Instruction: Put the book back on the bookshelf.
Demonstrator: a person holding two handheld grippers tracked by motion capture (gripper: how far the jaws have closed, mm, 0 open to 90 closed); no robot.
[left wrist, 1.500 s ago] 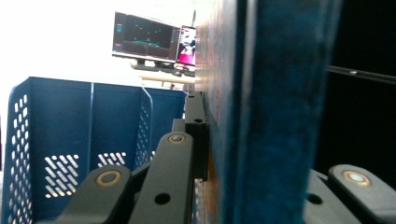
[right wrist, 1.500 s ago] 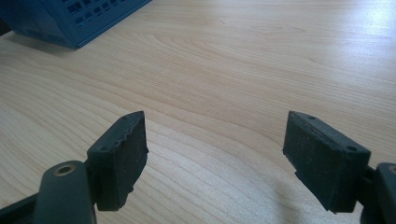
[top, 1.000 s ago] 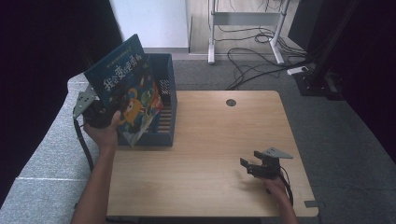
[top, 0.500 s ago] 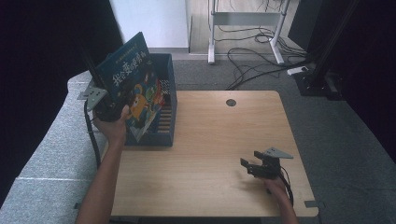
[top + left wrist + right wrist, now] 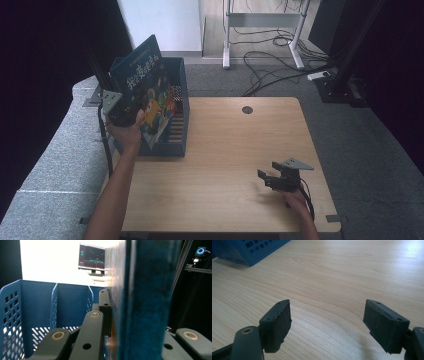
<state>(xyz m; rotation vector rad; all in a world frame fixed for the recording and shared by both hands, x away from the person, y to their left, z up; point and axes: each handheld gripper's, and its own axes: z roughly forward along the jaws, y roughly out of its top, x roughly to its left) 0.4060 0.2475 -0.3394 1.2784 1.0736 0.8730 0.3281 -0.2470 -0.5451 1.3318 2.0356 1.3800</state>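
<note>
One book point(image 5: 144, 90) clamped in the left gripper point(image 5: 120, 116), tilted over the blue crate point(image 5: 180, 105) at the table's point(image 5: 230, 150) far-left corner. Catch a divider point(image 5: 54, 305) and it could twist loose. Right gripper point(image 5: 272, 179) rests empty, jaws spread, near the right edge.

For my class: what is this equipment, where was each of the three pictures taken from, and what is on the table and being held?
A person works at a wooden table with a hand-held two-jaw gripper in each hand. The high view looks down from above; the other two views come from cameras riding on each gripper, looking along its jaws. The left gripper is clamped on a picture book, holding it over a blue divided bin at the table's left edge. The right gripper rests low over bare wood, jaws open, holding nothing.
</note>
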